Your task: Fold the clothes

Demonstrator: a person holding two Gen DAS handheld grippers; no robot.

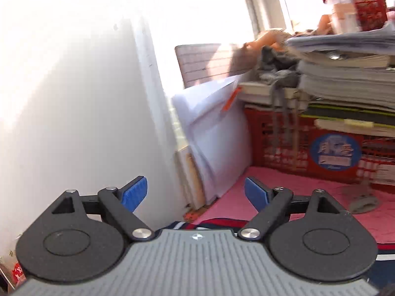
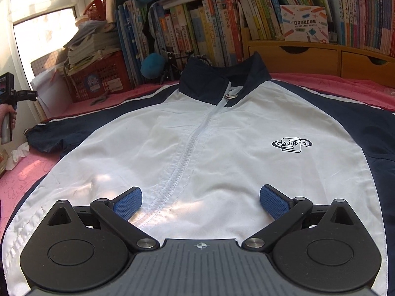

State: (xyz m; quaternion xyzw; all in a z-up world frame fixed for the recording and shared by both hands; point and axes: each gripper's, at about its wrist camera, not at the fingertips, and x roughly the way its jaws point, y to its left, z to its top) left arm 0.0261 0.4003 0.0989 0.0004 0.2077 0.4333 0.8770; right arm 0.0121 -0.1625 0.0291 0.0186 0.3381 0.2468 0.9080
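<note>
A white jacket (image 2: 222, 148) with navy sleeves, a navy collar and a closed zip lies flat, front up, on a pink cover (image 2: 22, 172). Over its lower front my right gripper (image 2: 201, 194) stands open, one blue pad on each side of the zip line and nothing between them. In the left wrist view my left gripper (image 1: 196, 193) is open too and holds nothing. It points at the corner by a white wall. A strip of navy, red and white cloth (image 1: 212, 223) shows just under its body. At the left edge of the right wrist view a hand (image 2: 6, 116) grips a handle.
A red crate (image 1: 308, 145) with stacked books and papers (image 1: 345, 79) stands at the back, white sheets (image 1: 212, 133) leaning beside it. A white wall (image 1: 74, 98) closes the left. Rows of books (image 2: 197, 29) and wooden drawers (image 2: 321, 56) line the far side behind the jacket.
</note>
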